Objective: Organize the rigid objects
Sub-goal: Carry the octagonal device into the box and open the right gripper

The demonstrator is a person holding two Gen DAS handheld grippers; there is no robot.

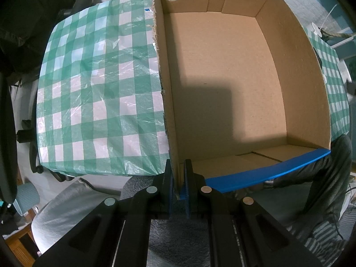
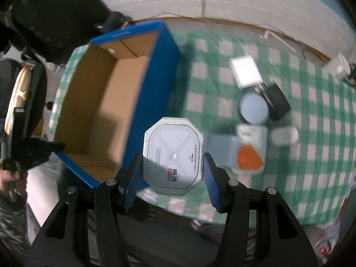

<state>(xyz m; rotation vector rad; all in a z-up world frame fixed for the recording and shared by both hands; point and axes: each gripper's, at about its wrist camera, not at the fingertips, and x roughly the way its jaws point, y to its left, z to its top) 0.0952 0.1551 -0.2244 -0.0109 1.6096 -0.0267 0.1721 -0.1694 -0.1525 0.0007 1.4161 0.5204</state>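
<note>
With your left gripper [image 1: 178,184] clamped on the box [image 1: 233,84] wall and your right gripper [image 2: 171,178] squeezing the grey case [image 2: 173,153] just beside the box, lift clear of the blue rim, then lower gently inside.

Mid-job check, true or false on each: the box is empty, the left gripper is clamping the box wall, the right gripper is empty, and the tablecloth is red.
1. The cardboard box has nothing inside. True.
2. The left gripper is closed on the box wall at its near corner. True.
3. The right gripper is empty. False: its fingers hold a grey octagonal case.
4. The tablecloth is red. False: it is green-and-white checked.
</note>
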